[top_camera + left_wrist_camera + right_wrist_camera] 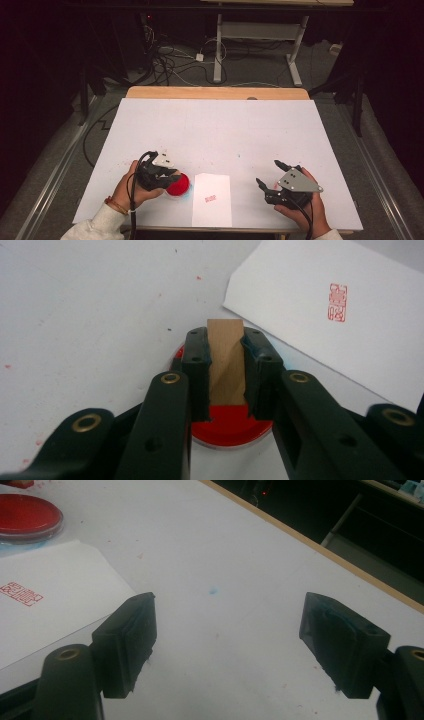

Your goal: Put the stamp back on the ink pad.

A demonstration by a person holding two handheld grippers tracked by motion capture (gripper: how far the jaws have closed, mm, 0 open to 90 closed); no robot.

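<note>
My left gripper point(226, 342) is shut on a small wooden stamp block point(226, 360), held over a round red ink pad point(227, 426). In the high view the left gripper point(170, 176) sits at the pad's point(179, 185) left edge, near the table's front. A white paper sheet point(212, 199) lies just right of the pad and carries a red stamp print point(210, 199); that print point(338, 302) also shows in the left gripper view. My right gripper point(270, 175) rests open at the front right, its jaws point(227, 645) wide apart over bare table.
The table is covered by a white sheet point(220, 130) with small red and blue specks, with a wooden edge point(215, 92) at the back. Beyond it lie floor cables point(165, 60) and a desk frame point(260, 35). Dark surroundings flank both sides.
</note>
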